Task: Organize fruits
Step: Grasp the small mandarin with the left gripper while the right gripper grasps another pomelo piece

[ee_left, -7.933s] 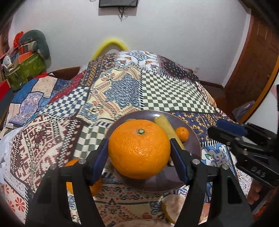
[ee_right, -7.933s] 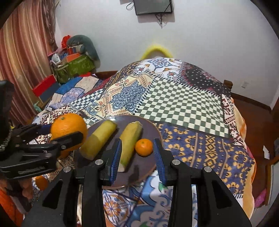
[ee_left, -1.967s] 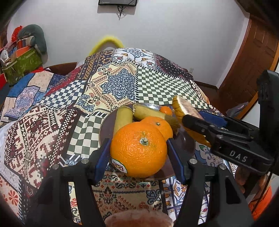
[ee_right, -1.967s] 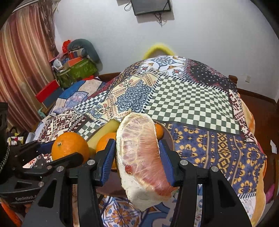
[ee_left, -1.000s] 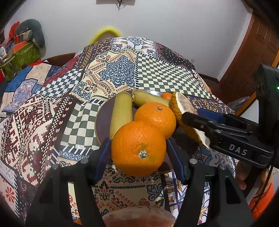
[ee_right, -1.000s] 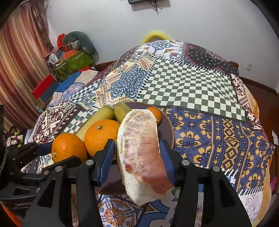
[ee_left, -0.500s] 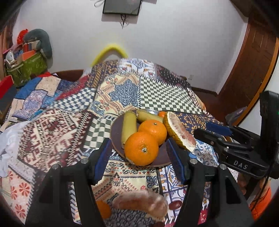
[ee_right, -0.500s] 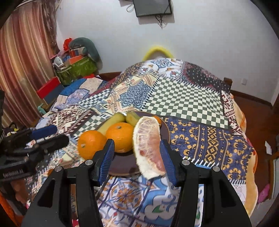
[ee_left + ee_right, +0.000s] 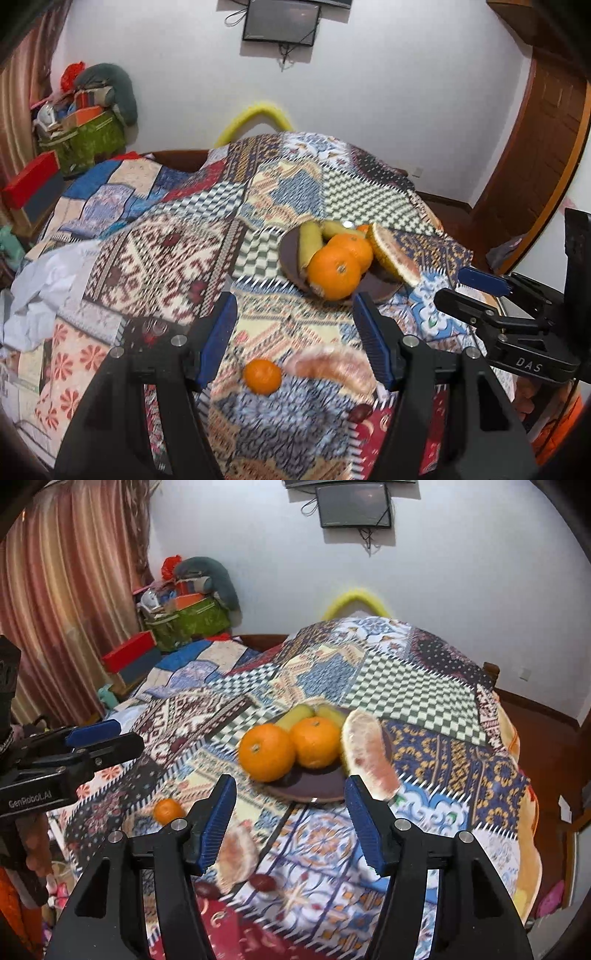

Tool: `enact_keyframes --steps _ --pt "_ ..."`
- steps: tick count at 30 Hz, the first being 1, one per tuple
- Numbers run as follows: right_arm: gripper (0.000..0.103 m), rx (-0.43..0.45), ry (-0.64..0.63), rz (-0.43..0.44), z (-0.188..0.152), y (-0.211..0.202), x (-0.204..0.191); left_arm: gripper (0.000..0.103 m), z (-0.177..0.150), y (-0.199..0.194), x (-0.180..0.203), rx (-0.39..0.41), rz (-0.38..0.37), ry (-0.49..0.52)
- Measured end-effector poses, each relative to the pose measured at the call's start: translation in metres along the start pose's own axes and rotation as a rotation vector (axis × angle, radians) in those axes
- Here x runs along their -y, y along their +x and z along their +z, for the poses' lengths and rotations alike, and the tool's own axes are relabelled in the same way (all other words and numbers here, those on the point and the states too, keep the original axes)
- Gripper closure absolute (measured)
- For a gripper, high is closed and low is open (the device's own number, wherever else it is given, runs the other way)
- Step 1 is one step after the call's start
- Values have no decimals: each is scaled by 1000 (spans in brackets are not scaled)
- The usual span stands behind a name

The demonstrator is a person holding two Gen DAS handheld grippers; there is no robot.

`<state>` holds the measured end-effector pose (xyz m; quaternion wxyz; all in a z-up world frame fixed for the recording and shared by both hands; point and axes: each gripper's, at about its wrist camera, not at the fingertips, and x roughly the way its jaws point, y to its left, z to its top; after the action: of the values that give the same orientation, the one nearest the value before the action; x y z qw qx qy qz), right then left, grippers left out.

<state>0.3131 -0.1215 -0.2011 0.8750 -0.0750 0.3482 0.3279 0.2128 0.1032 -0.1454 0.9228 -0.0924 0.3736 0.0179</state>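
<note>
Both the left gripper (image 9: 295,339) and the right gripper (image 9: 290,819) gape wide and hold nothing above the quilted bed (image 9: 162,258), where the plate (image 9: 314,788) carries two oranges (image 9: 266,752), half-hidden bananas (image 9: 309,242) and a grapefruit wedge (image 9: 367,753), while a tangerine (image 9: 262,376) and another blurred wedge (image 9: 236,853) lie loose nearby

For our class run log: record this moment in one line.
left gripper: open | right gripper: open | plate: two oranges, pomelo wedge | quilt: mandarin loose
</note>
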Motion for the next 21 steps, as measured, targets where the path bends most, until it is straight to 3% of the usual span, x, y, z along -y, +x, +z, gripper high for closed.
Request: enact_keyframes --steps 15,21 --pt "45 -193 -81 39 -41 60 -40 39 -60 16 -25 -105 46 0" --pt "45 -249 -125 46 -47 83 -51 39 -70 22 -30 -115 49 6"
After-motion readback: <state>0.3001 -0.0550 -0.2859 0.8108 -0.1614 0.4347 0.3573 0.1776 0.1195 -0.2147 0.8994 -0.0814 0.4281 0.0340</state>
